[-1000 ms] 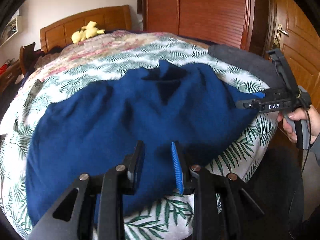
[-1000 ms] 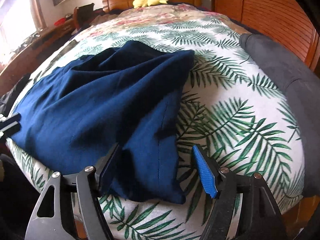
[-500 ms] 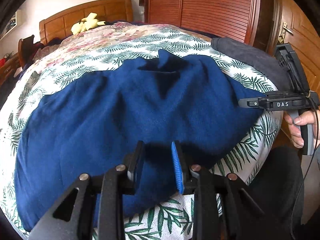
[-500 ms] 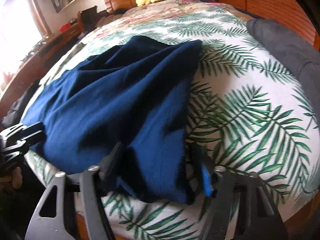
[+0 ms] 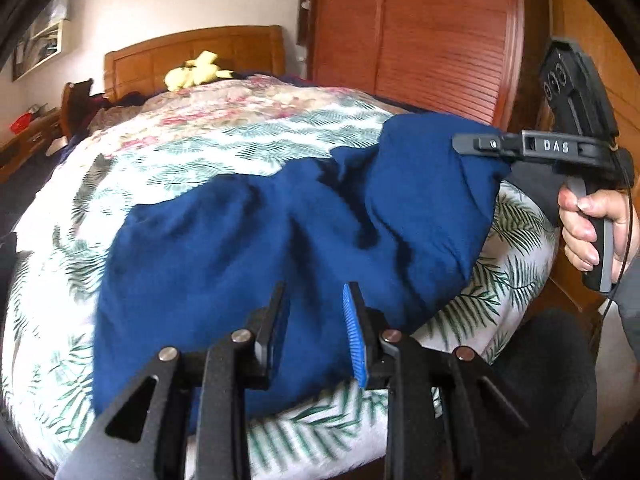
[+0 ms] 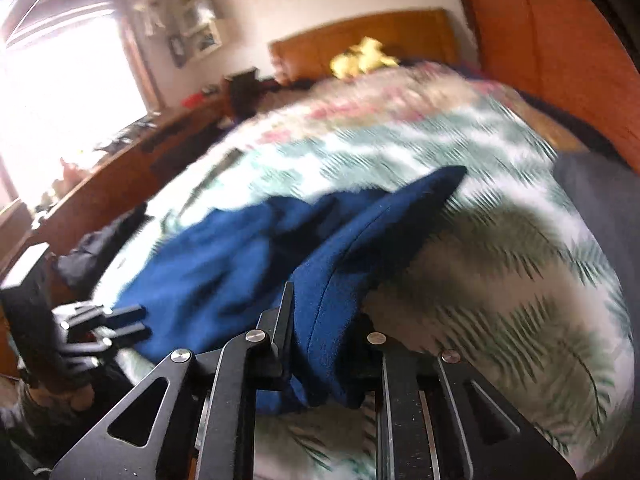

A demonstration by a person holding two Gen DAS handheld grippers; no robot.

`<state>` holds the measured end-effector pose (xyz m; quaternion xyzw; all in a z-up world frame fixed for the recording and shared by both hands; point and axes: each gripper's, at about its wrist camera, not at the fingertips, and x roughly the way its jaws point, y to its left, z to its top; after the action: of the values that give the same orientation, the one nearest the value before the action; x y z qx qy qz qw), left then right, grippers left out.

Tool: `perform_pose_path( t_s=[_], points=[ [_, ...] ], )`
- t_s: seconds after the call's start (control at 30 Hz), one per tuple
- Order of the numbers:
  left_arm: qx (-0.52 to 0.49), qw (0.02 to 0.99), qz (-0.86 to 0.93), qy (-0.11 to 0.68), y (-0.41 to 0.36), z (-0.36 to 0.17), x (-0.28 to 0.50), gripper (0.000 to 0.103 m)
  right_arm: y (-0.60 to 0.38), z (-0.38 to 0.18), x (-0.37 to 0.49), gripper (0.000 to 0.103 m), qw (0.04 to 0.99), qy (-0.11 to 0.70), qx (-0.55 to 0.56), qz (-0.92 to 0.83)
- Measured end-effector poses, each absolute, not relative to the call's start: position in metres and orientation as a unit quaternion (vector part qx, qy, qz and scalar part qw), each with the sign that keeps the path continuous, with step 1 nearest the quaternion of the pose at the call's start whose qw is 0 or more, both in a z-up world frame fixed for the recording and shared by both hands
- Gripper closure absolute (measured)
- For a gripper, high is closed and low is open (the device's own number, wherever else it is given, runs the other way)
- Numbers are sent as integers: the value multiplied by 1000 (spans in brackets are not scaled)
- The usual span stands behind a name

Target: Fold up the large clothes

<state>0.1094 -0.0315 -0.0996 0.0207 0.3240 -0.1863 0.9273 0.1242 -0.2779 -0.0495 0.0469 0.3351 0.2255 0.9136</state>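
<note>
A large dark blue garment (image 5: 280, 240) lies spread on the bed with the palm-leaf cover (image 5: 200, 152). My left gripper (image 5: 314, 328) is open, its jaws a little apart just above the garment's near hem. My right gripper (image 6: 326, 344) is shut on the garment's near right corner (image 6: 332, 320) and holds it lifted off the bed. In the left wrist view the right gripper (image 5: 480, 146) shows at the right, with the blue cloth hanging from it. The right wrist view is blurred.
A grey cushion (image 6: 600, 208) lies at the bed's right edge. A yellow plush toy (image 5: 196, 74) sits by the wooden headboard (image 5: 192, 52). A wooden wardrobe (image 5: 420, 32) stands right of the bed. A wooden sideboard (image 6: 120, 168) runs along the left.
My right gripper has closed on the garment's right corner and lifted it up off the bed. My left gripper stays open over the near hem.
</note>
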Motion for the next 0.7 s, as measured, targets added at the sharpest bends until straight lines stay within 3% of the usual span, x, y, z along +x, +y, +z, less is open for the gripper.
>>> perform_pose_path(
  t_s=[0.33,0.5,0.63,0.7],
  points=[
    [-10,949,-83,305,61,-76,95,77,-133,-18,154,90,887,277,24,368],
    [-21,952,-32,302,99,-73,80,77,-51,-34,159,90,857,288,12,428],
    [-21,950,-9,311,115,-77,74,77,-15,-76,169,80,825,338,17,452],
    [-20,950,-6,312,117,-77,73,77,-12,-86,170,67,823,346,18,450]
  ],
)
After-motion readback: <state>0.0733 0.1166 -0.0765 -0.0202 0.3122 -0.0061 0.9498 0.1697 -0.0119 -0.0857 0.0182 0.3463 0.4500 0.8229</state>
